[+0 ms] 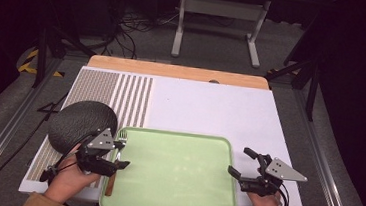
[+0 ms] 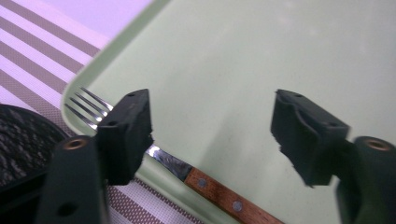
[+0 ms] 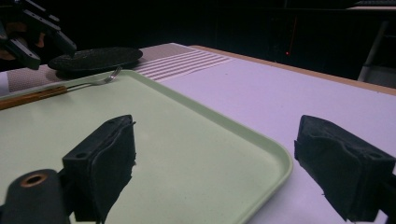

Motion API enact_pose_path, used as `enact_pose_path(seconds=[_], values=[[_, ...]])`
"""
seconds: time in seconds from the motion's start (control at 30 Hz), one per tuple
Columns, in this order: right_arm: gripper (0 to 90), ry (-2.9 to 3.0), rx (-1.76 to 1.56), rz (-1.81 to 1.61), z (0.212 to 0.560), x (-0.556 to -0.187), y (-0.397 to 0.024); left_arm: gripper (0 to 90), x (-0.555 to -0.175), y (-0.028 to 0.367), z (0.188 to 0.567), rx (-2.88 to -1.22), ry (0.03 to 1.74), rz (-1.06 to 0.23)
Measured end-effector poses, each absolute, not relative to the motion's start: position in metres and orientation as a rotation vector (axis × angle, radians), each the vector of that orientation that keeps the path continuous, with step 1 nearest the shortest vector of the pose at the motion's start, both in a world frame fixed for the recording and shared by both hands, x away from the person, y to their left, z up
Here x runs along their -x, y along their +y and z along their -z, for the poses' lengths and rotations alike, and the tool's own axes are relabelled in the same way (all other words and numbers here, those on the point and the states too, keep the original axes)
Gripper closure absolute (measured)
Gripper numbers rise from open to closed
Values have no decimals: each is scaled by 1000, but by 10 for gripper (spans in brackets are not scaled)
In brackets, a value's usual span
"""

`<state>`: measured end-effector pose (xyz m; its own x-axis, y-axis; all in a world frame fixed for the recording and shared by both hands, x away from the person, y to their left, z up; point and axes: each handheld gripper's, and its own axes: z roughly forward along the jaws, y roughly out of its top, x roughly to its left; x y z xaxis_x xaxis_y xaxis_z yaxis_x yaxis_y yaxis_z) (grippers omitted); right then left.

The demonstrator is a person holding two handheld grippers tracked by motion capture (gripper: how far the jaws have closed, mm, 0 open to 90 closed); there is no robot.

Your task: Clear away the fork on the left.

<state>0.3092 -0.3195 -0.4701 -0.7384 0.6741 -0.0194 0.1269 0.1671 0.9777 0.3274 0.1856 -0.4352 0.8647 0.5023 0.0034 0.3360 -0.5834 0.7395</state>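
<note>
I have the table [image 1: 205, 107] in front of me with the green tray [image 1: 175, 172] near my edge, a dark round plate [image 1: 79, 124] off its left corner on the striped mat [image 1: 116, 94], and a fork [image 2: 196, 179] lying along the tray's left rim, tines toward the plate and wooden handle toward me. I judge the step in hand to be setting the fork down at the tray's left side and clearing away from it. To do that well I would lift the left gripper [image 1: 116, 158] straight up off the fork before swinging anywhere, so a pad does not catch the handle and drag it askew or tip it into the tray. Its jaws stand wide and grip nothing; in the left gripper view the fork runs behind the left pad [image 2: 128, 133], and I cannot tell whether that pad brushes the metal neck. The right gripper [image 1: 242, 163] waits just off the tray's right rim, jaws wide apart and empty, and I would leave it there, well clear of the tray.
</note>
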Motion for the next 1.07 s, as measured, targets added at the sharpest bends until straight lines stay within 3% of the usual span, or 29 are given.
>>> enact_pose_path(seconds=[0.1, 0.27, 0.77, 1.07], values=[[131, 2000, -752, -1610, 470, -309, -319, 144, -323, 192, 437, -2163, 591, -283], [131, 2004, -742, -1618, 470, -309, -319, 38, -316, 197, 444, -2068, 547, -295], [130, 2002, -738, -1619, 470, -309, -319, 8, -310, 220, 473, -1763, 637, -291], [131, 2001, -733, -1621, 470, -308, -320, 8, -314, 221, 478, -1784, 600, -313]])
